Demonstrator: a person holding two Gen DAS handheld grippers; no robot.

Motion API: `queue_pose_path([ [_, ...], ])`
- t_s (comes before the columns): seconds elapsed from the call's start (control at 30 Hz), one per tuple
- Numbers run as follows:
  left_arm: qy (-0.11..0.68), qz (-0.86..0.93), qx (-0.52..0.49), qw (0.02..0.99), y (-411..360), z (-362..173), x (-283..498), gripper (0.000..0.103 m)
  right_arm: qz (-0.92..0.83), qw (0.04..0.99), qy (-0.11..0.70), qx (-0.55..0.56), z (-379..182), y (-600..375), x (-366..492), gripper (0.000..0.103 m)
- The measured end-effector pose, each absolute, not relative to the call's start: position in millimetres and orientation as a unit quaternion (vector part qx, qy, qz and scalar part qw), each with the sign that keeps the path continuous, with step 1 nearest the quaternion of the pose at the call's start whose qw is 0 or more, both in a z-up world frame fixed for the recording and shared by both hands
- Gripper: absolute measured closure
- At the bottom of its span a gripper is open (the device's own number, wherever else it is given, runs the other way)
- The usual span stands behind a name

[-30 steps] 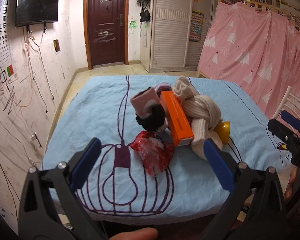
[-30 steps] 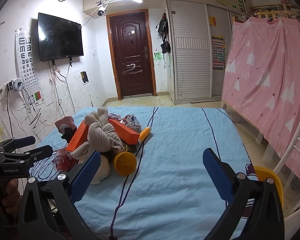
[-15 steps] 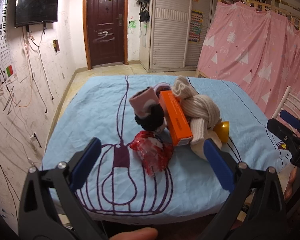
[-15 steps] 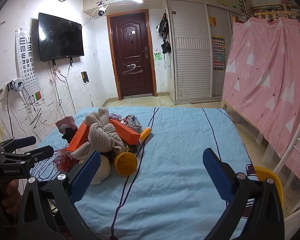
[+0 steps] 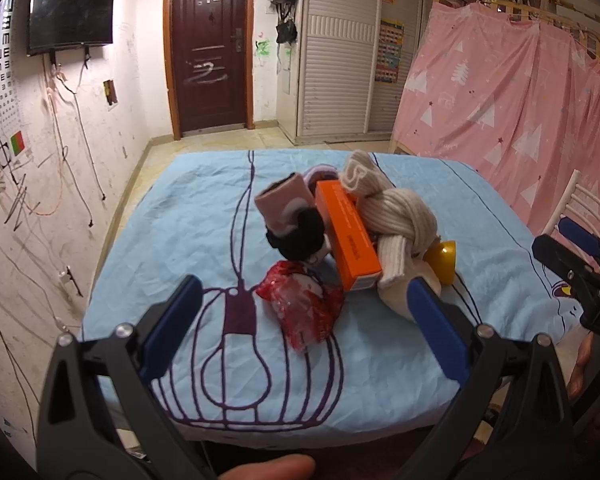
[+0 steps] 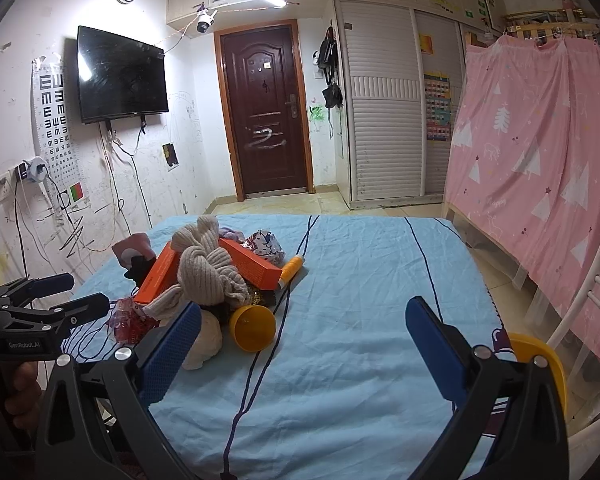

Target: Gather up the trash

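Observation:
A pile lies on the blue sheet (image 5: 204, 216): a crumpled red wrapper (image 5: 304, 308), an orange box (image 5: 346, 236), a knotted beige knit (image 5: 396, 220), pink and black socks (image 5: 296, 216) and a yellow cup (image 5: 444, 258). My left gripper (image 5: 304, 332) is open and empty, just short of the red wrapper. My right gripper (image 6: 300, 356) is open and empty over the sheet (image 6: 360, 280), right of the pile. In the right wrist view I see the knit (image 6: 204, 268), two orange boxes (image 6: 252, 266), the yellow cup (image 6: 254, 328), a silver patterned wrapper (image 6: 264, 244) and an orange tube (image 6: 292, 268).
A white chair (image 6: 588, 300) and a yellow bin (image 6: 540, 364) stand at the bed's right side. A pink curtain (image 6: 540, 160) hangs to the right. A wall with cables (image 5: 40, 160) runs along the left. A door (image 6: 264, 112) is behind.

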State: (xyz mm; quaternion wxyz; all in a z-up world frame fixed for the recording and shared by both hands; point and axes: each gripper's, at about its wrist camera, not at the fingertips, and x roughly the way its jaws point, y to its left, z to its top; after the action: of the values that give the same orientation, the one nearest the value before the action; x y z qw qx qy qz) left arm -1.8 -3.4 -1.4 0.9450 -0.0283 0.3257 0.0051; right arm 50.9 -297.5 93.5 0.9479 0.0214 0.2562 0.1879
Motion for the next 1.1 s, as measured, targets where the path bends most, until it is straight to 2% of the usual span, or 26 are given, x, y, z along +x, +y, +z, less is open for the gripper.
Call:
queue_pose_path([
  [1.1,0.337,0.002,-0.033,0.941,-8,-12,3,0.005,0.191,0.945,0.263,0.018,87,-294,54,0.008],
])
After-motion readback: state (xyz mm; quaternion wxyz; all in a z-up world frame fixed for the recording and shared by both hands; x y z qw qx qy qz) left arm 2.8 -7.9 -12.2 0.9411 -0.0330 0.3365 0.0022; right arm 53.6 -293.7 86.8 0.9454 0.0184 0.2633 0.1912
